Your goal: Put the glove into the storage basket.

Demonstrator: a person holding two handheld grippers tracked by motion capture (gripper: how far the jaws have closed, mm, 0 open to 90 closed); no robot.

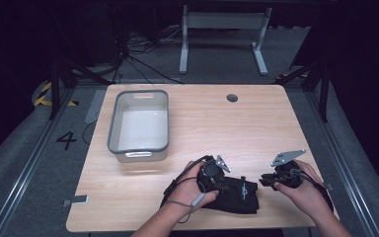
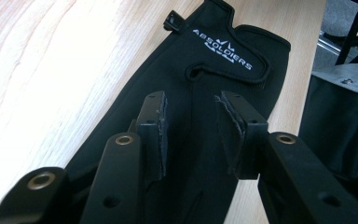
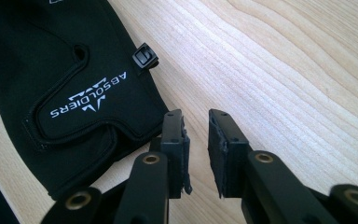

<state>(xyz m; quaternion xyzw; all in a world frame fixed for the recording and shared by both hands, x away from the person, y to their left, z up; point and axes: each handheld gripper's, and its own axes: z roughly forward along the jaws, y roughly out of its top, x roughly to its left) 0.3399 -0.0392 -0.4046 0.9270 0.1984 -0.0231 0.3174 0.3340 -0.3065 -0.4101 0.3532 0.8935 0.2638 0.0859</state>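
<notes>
A black glove [image 1: 238, 195] with white "ABSOLDIERS" lettering lies flat on the wooden table near its front edge. My left gripper [image 1: 221, 189] hangs over it. In the left gripper view the glove [image 2: 205, 70] stretches away under the left gripper [image 2: 191, 100], whose jaws stand apart above the fabric without pinching it. My right gripper [image 1: 263, 180] sits just right of the glove, pointing left at it. In the right gripper view its jaws [image 3: 196, 116] leave a narrow gap over bare wood beside the glove's cuff [image 3: 65, 84], with nothing between them. A small black clip [image 3: 145, 56] sticks out from the glove's edge.
A grey plastic bin [image 1: 113, 123] stands empty at the back left of the table. A round cable hole [image 1: 232, 98] is at the back centre. A small metal piece [image 1: 79, 200] lies at the front left corner. Bare wood lies between bin and glove.
</notes>
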